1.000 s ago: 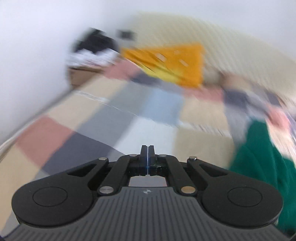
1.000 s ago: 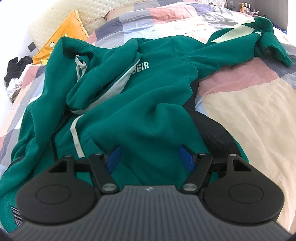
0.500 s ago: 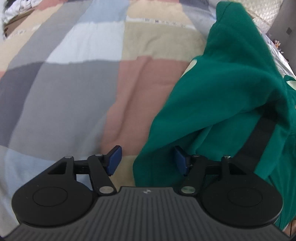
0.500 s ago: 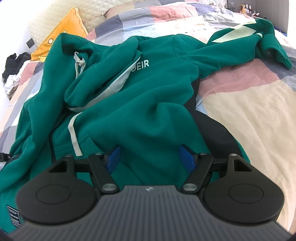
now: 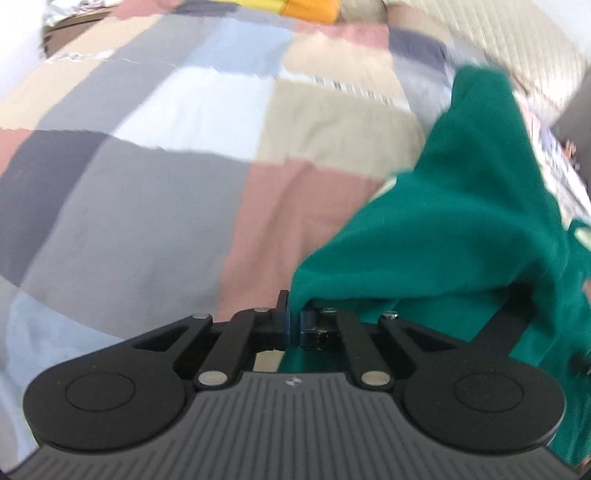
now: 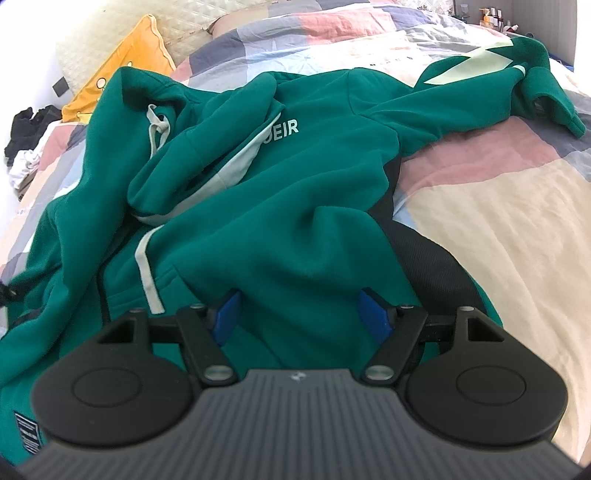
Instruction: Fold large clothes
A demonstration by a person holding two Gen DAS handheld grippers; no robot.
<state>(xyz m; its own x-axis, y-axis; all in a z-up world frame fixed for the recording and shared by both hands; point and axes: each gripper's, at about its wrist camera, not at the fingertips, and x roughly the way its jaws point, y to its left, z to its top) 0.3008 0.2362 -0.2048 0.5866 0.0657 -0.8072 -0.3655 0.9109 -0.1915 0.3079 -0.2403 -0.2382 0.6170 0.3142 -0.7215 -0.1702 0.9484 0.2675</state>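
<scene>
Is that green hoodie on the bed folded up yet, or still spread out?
Still spread out and rumpled. The green hoodie sprawls across the bed, one sleeve flung outward, hood bunched.

A patchwork bedspread (image 6: 498,206) covers the bed below a quilted cream headboard (image 6: 110,33).

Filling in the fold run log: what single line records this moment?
left tongs: shut on green hoodie edge | right tongs: open above hoodie front | hoodie: unfolded on patchwork bed
</scene>
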